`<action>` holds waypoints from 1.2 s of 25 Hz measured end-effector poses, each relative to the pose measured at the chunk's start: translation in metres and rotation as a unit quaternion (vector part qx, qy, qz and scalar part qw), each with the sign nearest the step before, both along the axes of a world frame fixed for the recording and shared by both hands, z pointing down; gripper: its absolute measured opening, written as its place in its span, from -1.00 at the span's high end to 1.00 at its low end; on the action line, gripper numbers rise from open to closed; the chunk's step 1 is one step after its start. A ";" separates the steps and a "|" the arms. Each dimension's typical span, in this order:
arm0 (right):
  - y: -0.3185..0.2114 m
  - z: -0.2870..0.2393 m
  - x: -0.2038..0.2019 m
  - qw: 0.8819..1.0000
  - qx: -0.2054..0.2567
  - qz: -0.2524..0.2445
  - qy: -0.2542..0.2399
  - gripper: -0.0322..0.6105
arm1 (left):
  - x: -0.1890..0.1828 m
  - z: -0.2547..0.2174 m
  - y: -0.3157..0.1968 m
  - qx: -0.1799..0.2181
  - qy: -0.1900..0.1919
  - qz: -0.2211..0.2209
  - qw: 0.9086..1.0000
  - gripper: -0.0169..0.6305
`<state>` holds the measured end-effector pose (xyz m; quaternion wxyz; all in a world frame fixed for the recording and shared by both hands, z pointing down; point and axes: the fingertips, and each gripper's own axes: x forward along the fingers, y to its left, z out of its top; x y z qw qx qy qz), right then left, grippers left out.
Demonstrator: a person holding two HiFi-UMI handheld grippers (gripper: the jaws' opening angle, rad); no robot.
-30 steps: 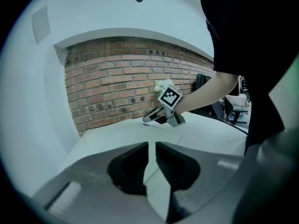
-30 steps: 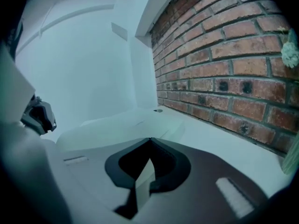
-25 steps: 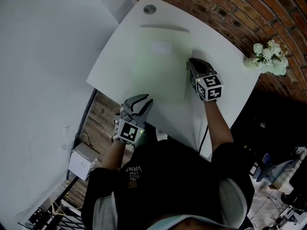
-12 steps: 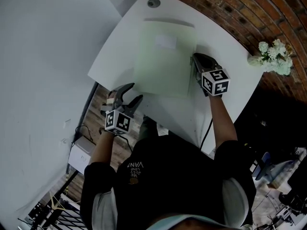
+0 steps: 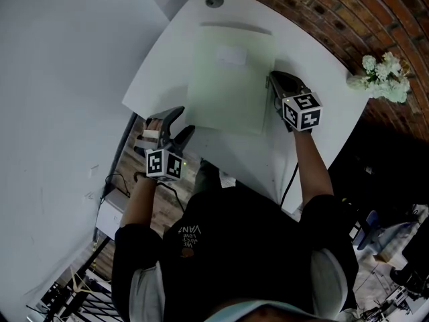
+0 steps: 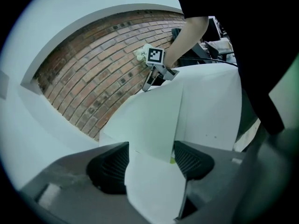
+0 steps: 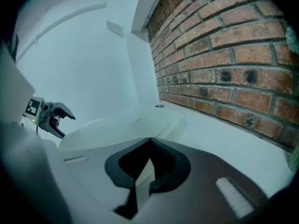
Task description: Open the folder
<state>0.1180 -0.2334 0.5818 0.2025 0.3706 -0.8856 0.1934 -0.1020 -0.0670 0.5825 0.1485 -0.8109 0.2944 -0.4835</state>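
A pale green folder (image 5: 231, 86) lies flat and closed on the white table (image 5: 315, 59). My right gripper (image 5: 272, 79) sits at the folder's right edge, shut on that edge; in the right gripper view a strip of the folder (image 7: 126, 125) runs in between the closed tips of this gripper (image 7: 150, 141). My left gripper (image 5: 179, 121) hangs at the table's near-left edge beside the folder's near corner. Its jaws have just been opening and now stand wide, the pads (image 6: 112, 164) touching nothing. Beyond them, the folder (image 6: 154, 120) stretches toward the right gripper (image 6: 148, 84).
A brick wall (image 5: 348, 19) runs behind the table, with white flowers (image 5: 382, 79) at the far right corner. A round cable hole (image 5: 214, 1) sits at the table's far end. A white wall (image 5: 60, 79) stands on the left, a white box (image 5: 114, 221) on the floor below.
The left gripper left the folder's near edge, moved left to the table's corner, rolled and opened its jaws. The right gripper and the folder stayed where they were.
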 end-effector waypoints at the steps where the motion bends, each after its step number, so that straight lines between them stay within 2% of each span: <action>1: 0.000 0.000 0.000 1.000 0.000 0.000 0.000 0.90 | 0.001 -0.002 -0.001 0.006 0.000 -0.002 1.000 0.01; 7: 0.000 -0.001 0.000 1.000 0.000 0.001 -0.003 0.90 | 0.006 -0.012 -0.001 0.051 -0.016 0.004 0.999 -0.03; 14: 0.000 0.000 0.000 1.000 -0.001 0.003 -0.006 0.90 | 0.011 -0.012 0.001 0.085 -0.026 0.003 0.996 -0.03; 19: 0.000 -0.001 0.000 1.000 -0.001 0.005 -0.009 0.90 | 0.016 -0.020 0.002 0.103 -0.012 0.003 0.995 -0.03; 30: 0.000 -0.001 0.000 1.000 0.000 0.003 -0.010 0.90 | 0.027 -0.026 0.000 0.104 -0.004 0.004 0.995 -0.03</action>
